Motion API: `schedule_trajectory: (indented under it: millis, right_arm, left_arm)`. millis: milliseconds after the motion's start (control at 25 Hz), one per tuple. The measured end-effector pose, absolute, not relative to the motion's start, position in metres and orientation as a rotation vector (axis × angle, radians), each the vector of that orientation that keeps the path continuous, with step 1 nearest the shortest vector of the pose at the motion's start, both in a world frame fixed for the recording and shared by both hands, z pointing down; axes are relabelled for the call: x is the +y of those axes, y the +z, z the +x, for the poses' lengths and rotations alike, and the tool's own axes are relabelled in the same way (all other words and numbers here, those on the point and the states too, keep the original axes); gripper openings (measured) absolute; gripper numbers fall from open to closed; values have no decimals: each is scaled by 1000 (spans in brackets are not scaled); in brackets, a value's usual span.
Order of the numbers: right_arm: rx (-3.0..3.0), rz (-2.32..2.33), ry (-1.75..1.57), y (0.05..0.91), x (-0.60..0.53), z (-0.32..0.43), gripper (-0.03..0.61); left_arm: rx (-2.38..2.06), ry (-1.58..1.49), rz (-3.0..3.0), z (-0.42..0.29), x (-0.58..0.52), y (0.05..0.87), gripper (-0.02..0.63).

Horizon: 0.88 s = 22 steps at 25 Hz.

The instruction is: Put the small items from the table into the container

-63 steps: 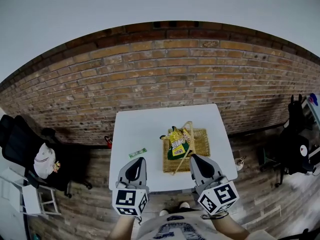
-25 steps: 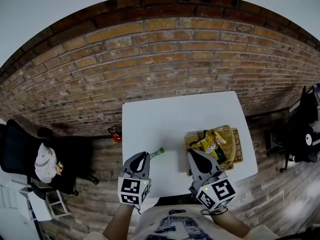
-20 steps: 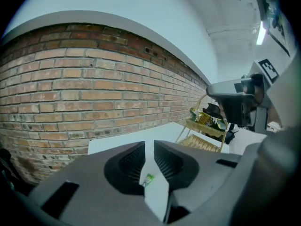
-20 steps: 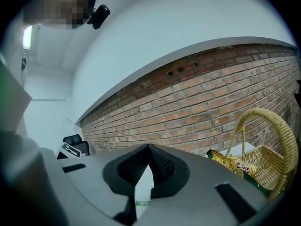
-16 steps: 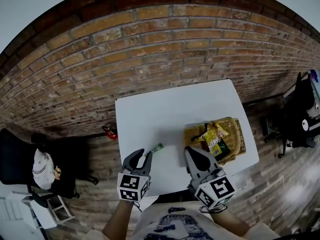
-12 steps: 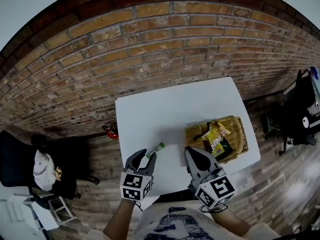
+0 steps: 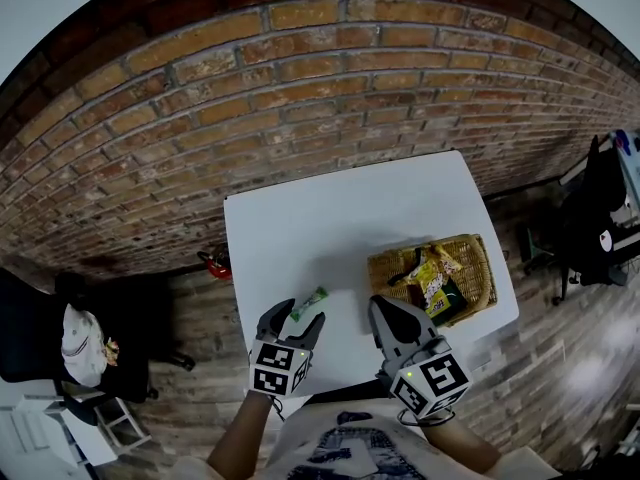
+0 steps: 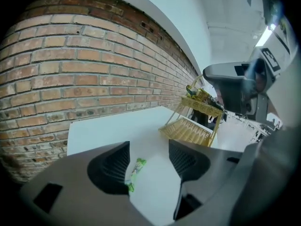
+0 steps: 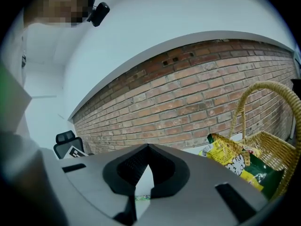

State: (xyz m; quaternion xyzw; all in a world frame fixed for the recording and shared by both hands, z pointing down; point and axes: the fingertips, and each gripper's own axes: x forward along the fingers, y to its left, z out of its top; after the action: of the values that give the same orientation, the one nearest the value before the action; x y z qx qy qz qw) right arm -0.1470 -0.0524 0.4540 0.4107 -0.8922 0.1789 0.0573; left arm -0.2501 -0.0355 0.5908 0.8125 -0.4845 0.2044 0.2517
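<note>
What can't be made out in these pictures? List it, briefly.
- Small green wrapped packet: print too small in head view; in left gripper view, its near end hides behind a jaw of the left gripper, opening around it.
- Woven wicker basket: whatever lies under the yellow snack bag is covered; right gripper view cuts its right side off at the edge.

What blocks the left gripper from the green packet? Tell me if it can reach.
Likely yes. Nothing blocks it: the left gripper, jaws opening, sits right at the green packet, with only bare table around it.
</note>
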Motion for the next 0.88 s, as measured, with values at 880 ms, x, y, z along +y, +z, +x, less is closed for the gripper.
schedule_trajectory:
  millis: [880]
  right_arm:
    - [-2650,1249,607,475,-86,-148,18]
  left_arm:
    - [-1153,778,2123,-241,-56,677,322]
